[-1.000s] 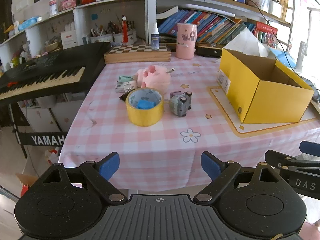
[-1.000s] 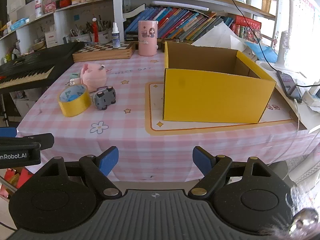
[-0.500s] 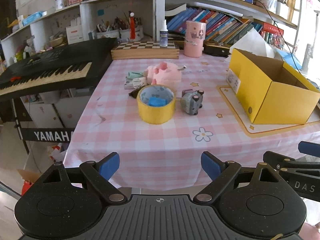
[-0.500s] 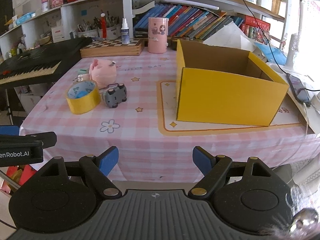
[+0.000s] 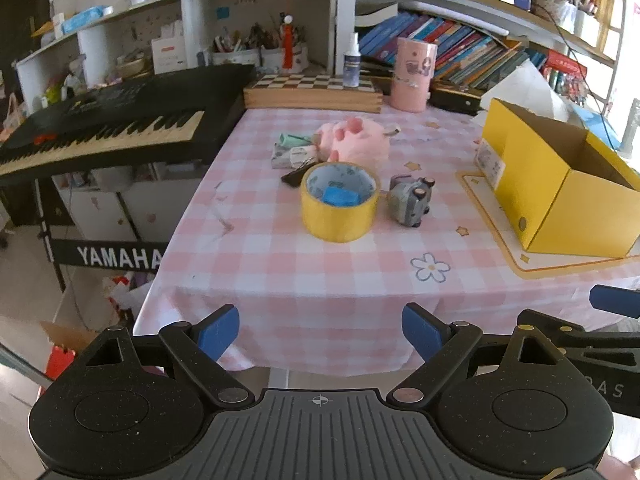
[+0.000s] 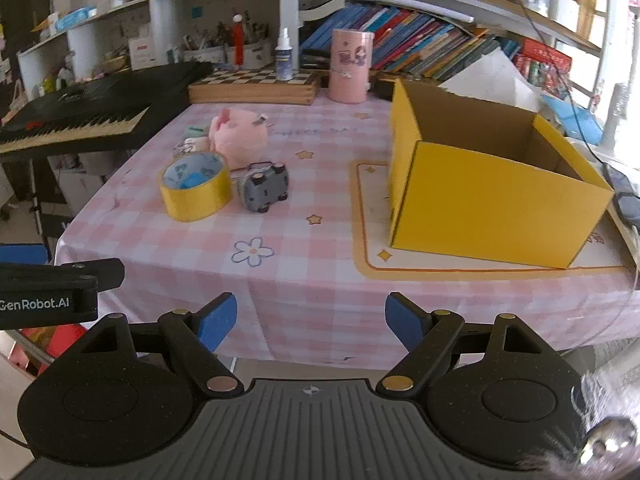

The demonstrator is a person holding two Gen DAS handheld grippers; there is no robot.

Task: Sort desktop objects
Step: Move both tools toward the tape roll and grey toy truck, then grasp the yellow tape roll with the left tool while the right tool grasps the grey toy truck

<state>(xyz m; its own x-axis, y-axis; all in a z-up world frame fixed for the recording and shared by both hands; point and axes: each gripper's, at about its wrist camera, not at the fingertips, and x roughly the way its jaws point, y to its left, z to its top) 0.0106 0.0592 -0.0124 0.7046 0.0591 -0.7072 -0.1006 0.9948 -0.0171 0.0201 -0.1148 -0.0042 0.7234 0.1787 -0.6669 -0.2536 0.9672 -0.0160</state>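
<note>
Nearest, both tools hang off the desk's front edge with nothing between their blue pads: the left gripper point(image 5: 320, 330) stands wide, and the right gripper point(image 6: 311, 320) stands wide too, neither touching anything. Past the edge lies bare pink checked cloth on the desk point(image 5: 280, 272). Further in, toward the left side, sits the yellow tape roll point(image 5: 339, 200) lying flat with a small blue piece point(image 5: 339, 196) inside its ring; just beside it to the right is the grey toy car point(image 5: 411, 200), which looks tipped off its wheels. Behind those rests the pink plush point(image 5: 354, 142), with small packets point(image 5: 291, 151) at its left. Toward the right edge stands the open yellow box point(image 6: 492, 184), apparently where things should go.

The step in hand seems to be the approach. It would go best to bring one tool in low over the front edge, straddle the car's narrow body squarely, and close before lifting, keeping clear of the roll alongside.
</note>
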